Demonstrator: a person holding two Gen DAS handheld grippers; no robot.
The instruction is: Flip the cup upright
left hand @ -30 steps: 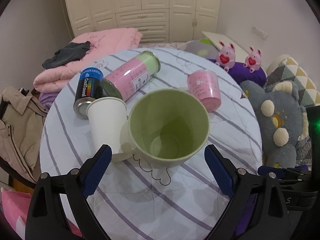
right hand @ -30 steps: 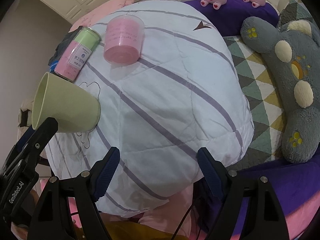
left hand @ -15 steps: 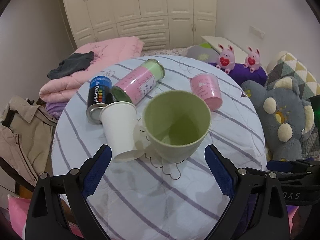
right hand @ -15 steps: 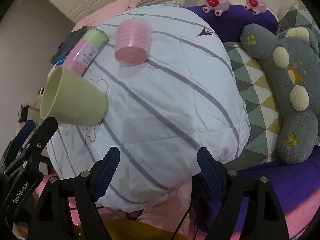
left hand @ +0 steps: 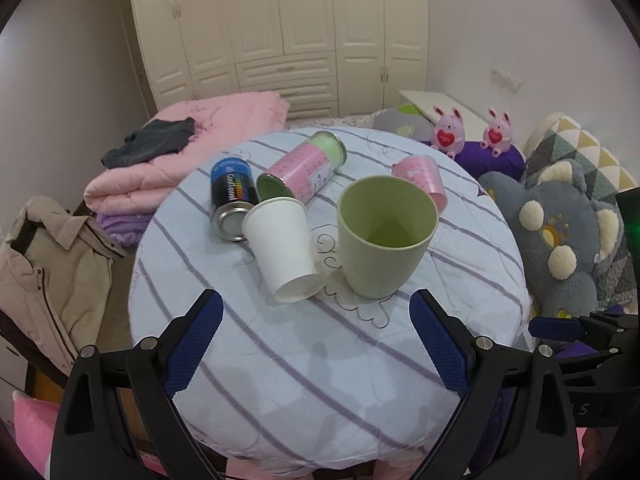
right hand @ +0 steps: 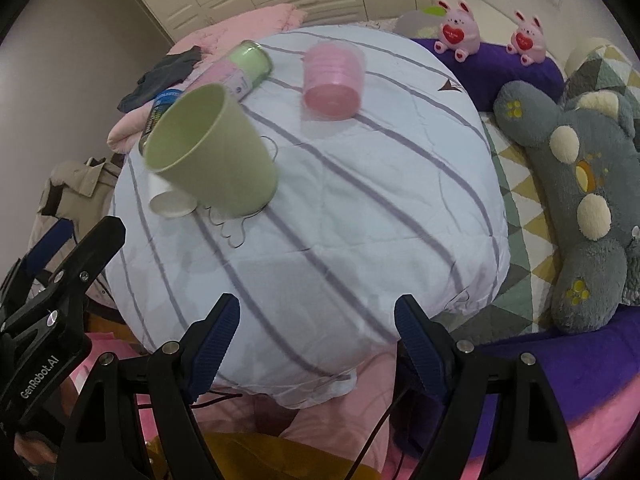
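— Where's the green cup (left hand: 384, 236)?
— Mid-frame on the striped cloth (left hand: 304, 364), mouth up, just right of the white paper cup (left hand: 282, 248) on its side.
— The tools?
— Left gripper (left hand: 316, 340) and right gripper (right hand: 316, 340) both spread wide, holding nothing, low in frame.

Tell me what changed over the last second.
The green cup swung from lying mouth-toward-camera to nearly upright, mouth up, base on the tablecloth. The left gripper backed away, open and empty. The white cup, cans and pink cup stayed put.
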